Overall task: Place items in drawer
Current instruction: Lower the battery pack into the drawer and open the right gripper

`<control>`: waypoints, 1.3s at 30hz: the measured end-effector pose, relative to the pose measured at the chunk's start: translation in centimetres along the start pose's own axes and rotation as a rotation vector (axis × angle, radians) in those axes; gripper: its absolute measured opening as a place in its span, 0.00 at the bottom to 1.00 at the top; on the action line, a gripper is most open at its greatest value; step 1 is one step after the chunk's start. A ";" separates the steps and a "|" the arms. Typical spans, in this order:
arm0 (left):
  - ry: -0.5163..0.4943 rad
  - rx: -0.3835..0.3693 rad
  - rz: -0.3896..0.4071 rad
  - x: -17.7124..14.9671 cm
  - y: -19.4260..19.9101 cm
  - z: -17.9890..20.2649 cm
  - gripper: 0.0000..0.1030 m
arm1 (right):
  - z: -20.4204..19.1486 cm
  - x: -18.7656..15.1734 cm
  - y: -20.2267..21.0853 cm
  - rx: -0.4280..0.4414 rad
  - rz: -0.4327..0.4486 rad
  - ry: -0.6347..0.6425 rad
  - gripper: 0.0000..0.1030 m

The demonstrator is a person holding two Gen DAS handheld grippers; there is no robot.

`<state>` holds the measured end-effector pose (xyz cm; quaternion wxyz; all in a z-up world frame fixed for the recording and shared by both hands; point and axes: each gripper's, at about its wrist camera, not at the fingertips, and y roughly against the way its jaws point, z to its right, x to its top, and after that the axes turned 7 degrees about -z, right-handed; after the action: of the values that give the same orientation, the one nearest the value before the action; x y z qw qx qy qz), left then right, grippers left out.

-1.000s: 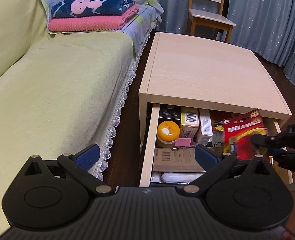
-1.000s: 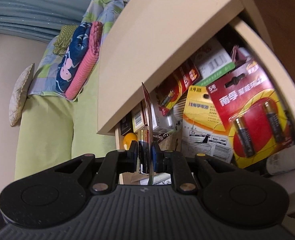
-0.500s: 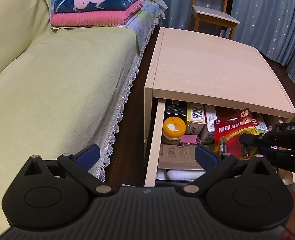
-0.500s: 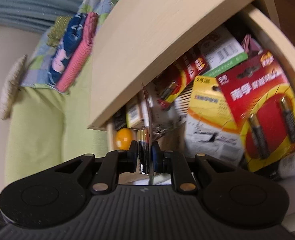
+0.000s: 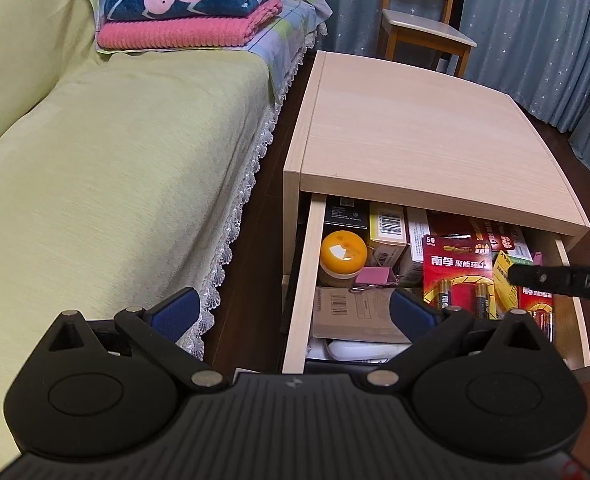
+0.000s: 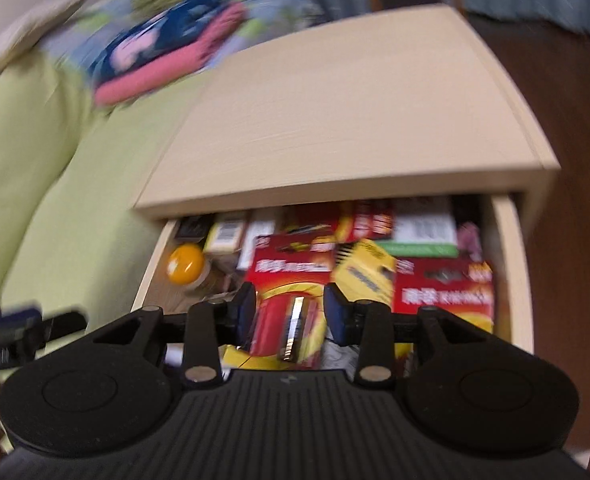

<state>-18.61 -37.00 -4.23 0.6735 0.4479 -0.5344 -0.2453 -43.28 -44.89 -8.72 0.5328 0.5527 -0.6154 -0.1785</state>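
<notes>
My right gripper [image 6: 289,312] has its blue pads spread with nothing pinched between them; the red battery pack [image 6: 291,308] lies under the gap, low in the centre of the right wrist frame. I judge it now rests among the other packs in the open drawer [image 6: 513,264], though the blur keeps me from telling whether a pad touches it. My left gripper [image 5: 293,312] is spread wide and empty, held back near the bottom of its frame, I think so that it stays clear of the drawer mouth. The left wrist view gives me what the blurred one cannot: the pack [image 5: 457,276] standing sharp at lower right, right of a pink binder clip [image 5: 375,277] and an orange-lidded jar [image 5: 343,250], with a black bar of the right gripper reaching in from the right edge. The right wrist view alone shows the spread pads.
</notes>
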 end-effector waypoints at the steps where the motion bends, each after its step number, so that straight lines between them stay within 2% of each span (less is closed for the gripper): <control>1: 0.000 -0.001 0.000 0.0 0.0 0.0 0.99 | -0.7 0.1 -0.3 0.005 -0.012 0.034 0.33; 4: -0.001 0.001 0.002 -0.1 0.2 0.0 0.99 | -2.0 0.7 -1.6 -0.004 -0.042 0.099 0.32; 7: 0.000 0.008 0.003 -0.2 0.4 -0.2 0.99 | -2.5 1.5 -3.2 -0.077 -0.068 0.149 0.32; 9: 0.007 0.012 0.001 -0.3 0.3 -0.6 0.99 | -2.0 2.3 -4.0 -0.088 -0.094 0.141 0.32; 12: 0.020 0.018 -0.004 -0.4 0.3 -1.1 0.99 | -1.8 2.8 -4.7 -0.050 -0.120 0.157 0.32; 17: 0.022 0.014 -0.003 -0.5 0.3 -1.1 0.99 | -2.6 2.6 -5.9 -0.051 -0.199 0.205 0.31; 22: 0.024 0.009 -0.004 -0.5 0.2 -1.2 0.99 | -3.1 1.5 -5.6 0.076 -0.257 0.197 0.31; 30: 0.034 0.010 -0.006 -0.7 0.1 -1.7 0.99 | -1.1 1.2 -1.5 -0.006 -0.177 0.124 0.31; 34: 0.035 0.004 -0.006 -0.6 0.0 -1.6 0.99 | 0.7 0.3 -1.0 -0.040 -0.215 0.102 0.31; 39: 0.020 -0.001 -0.005 -0.7 0.1 -1.2 0.99 | 0.6 -0.2 -3.3 -0.013 -0.250 0.089 0.31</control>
<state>-17.73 -36.00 -4.57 0.6785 0.4513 -0.5264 -0.2427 -42.23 -45.99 -11.74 0.5366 0.6291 -0.5164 -0.2229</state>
